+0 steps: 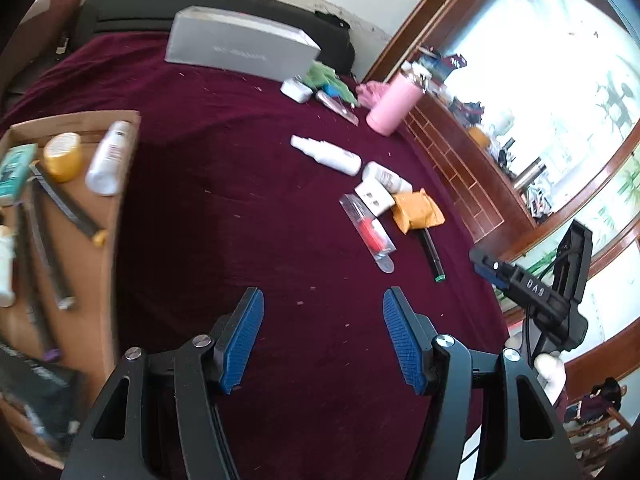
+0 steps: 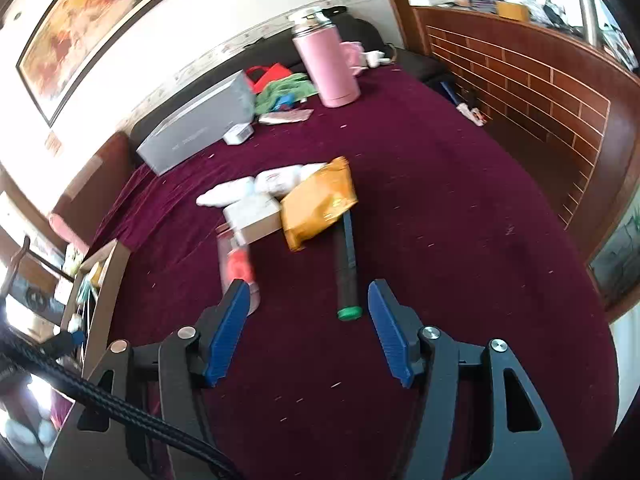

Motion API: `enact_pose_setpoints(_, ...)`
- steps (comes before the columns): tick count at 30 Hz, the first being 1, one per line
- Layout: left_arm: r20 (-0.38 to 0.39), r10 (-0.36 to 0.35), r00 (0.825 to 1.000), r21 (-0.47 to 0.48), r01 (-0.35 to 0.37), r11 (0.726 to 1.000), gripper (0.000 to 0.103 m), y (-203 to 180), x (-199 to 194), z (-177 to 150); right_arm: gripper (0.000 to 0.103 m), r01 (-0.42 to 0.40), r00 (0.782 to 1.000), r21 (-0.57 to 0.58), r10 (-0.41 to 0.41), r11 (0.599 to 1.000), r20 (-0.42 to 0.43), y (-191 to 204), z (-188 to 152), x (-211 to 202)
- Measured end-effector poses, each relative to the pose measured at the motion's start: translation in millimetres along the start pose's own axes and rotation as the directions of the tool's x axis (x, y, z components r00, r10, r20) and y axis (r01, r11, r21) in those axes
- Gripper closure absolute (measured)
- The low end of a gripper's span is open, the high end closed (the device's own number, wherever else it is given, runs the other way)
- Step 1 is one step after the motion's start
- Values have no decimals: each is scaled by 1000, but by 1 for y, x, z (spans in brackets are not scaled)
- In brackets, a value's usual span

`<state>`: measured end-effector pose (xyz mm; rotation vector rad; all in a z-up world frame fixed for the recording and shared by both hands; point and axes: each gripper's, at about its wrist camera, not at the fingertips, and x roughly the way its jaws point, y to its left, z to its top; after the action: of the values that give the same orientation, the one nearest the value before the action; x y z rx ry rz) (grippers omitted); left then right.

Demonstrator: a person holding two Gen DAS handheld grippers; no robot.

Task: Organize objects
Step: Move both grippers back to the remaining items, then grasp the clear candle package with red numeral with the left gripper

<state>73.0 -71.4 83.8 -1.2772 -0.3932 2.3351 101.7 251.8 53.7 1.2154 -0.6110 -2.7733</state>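
My left gripper (image 1: 322, 300) is open and empty above the maroon bed cover (image 1: 240, 184). A cardboard box (image 1: 76, 216) at the left holds a white bottle (image 1: 108, 158), a yellow jar (image 1: 64, 156), combs and other items. My right gripper (image 2: 306, 292) is open and empty, close above a black pen with a green cap (image 2: 346, 268). Beyond it lie an orange pouch (image 2: 320, 204), a clear packet with a red item (image 2: 238, 264), a small white box (image 2: 252, 212) and white bottles (image 2: 276, 180). The same cluster shows in the left wrist view: pouch (image 1: 416, 210), packet (image 1: 370, 232), spray bottle (image 1: 326, 154).
A pink flask (image 2: 326, 64) stands at the far side, with a grey box (image 2: 200, 128), green cloth (image 2: 284, 92) and a small white adapter (image 2: 238, 134) near it. A wooden panelled sill (image 2: 540, 92) with clutter runs along the right. The cardboard box's edge (image 2: 106, 300) is at the left.
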Motion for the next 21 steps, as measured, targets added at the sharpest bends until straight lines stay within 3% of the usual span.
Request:
enact_pose_setpoints(6,-38,72,997,35,-70,997,47,-32,51,13,41,-14,1000,62,13,998,6,-23,12,18)
enact_pose_setpoints(13,-44,134,990,142,-127,982,47,-79,123,37,41,-57,998,88,55,995,29,-29,11,37)
enact_pose_setpoints(17,-28,228,973,222,-216,951,47,-95,152,45,41,-88,995,89,83,992,64,-32,15,32)
enact_pose_setpoints(21,-15,325,946,279,-308,910,48,-94,175,43,40,-108,992,102,101,989,74,-38,19,33)
